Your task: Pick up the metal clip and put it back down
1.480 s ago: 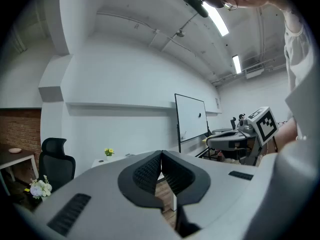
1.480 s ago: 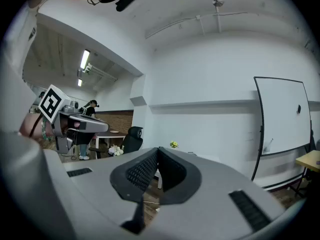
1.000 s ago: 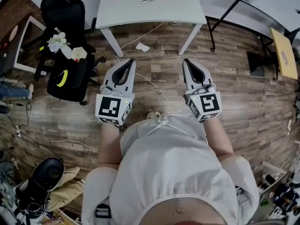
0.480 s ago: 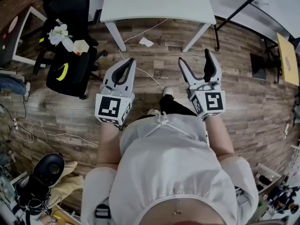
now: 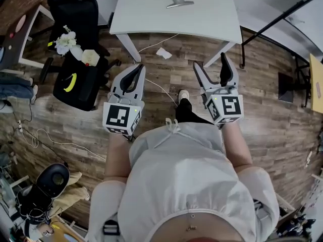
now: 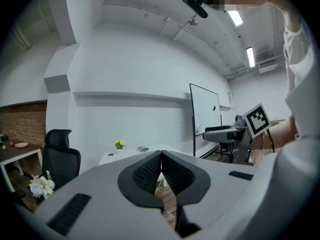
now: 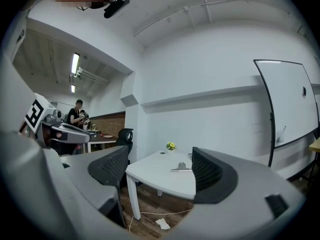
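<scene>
The white table [image 5: 151, 14] now sits lower and larger in the head view than a second ago, and a shoe [image 5: 183, 95] has appeared between the two grippers. The right gripper [image 5: 209, 60] had its jaws together a second ago. They have just swung wide apart, and nothing is between the pads.

The metal clip [image 5: 179, 3] lies flat on the tabletop at the top centre of the head view. Nothing touches it, and it is well apart from both grippers. The right gripper view shows it small and near the centre of the frame, far beyond the spread jaws and framed in the gap between them. A small pot of yellow flowers [image 7: 171, 146] stands further back on the same table.

Just below the table's front edge, a scrap of white paper [image 5: 164, 53] lies on the wooden floor [image 5: 272, 120]. A white cable [image 5: 151, 42] trails across the boards beside it.

Further down the frame, the right gripper is right of centre and the left gripper [image 5: 138, 67] is left of centre, both pointing up-frame at the table. The left gripper's jaws are pressed together. Its own view shows the ribbed pads meeting tip to tip with nothing held.

At upper left stands a black office chair [image 5: 78, 14]. Below it are a bunch of white flowers [image 5: 64, 43] and a banana [image 5: 69, 82] on a black seat.
</scene>
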Available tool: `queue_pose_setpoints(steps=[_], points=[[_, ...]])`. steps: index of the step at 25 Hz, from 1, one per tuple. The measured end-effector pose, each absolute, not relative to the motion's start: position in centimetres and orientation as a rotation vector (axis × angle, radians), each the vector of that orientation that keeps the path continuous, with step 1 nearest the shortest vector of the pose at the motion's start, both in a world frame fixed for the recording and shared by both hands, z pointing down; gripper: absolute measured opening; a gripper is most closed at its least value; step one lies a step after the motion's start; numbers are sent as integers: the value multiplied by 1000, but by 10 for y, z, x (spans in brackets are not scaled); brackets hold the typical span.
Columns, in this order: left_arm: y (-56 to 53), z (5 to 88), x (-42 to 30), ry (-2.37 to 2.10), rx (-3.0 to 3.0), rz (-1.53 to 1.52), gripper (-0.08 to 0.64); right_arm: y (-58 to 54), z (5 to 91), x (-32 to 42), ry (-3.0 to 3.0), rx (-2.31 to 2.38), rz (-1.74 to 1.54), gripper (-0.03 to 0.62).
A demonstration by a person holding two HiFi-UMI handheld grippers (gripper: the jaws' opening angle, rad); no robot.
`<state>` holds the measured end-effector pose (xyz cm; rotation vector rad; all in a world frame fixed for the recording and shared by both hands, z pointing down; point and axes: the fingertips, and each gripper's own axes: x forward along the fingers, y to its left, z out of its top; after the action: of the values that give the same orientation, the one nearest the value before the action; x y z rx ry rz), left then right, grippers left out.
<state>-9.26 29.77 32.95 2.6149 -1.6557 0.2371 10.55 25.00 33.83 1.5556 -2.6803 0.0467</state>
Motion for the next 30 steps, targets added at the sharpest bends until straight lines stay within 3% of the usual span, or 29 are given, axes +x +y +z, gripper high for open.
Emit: queue_pose_setpoints(steps=[17,30], points=[[93,329,-19,-1804,2508,266,18,20,365,157,-2710,1309,133,396],[-27,351,-53,-1724,2507,273,18,-90,416,108,-2590,1241,260,397]])
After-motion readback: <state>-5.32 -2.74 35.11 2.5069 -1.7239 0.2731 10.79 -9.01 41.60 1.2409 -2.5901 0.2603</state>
